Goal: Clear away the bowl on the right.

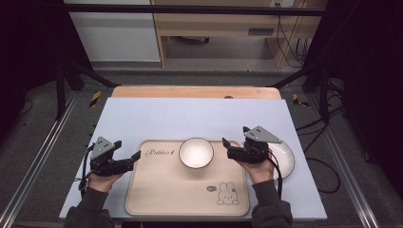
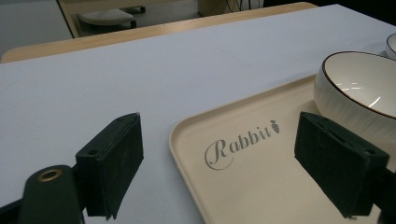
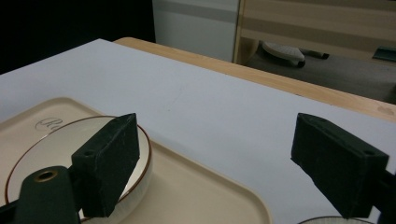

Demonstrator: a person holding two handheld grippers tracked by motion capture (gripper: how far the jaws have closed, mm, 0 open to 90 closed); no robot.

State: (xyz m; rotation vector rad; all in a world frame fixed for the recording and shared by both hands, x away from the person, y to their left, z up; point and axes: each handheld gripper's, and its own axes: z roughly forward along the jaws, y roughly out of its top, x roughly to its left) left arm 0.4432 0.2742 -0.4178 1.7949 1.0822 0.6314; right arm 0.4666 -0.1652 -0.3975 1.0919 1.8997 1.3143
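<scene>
Right fingers (image 1: 227,144) spread beside bowl (image 1: 196,152), on tray (image 1: 157,190)

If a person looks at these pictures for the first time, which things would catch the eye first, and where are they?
First comes the white bowl with its dark rim, standing at the far edge of the beige tray, which bears a rabbit drawing near its right front corner. Next, the two black tools flank the tray: the left tool at its left edge and the right tool just right of the bowl, both open and empty. A white plate lies on the table behind the right hand.
</scene>
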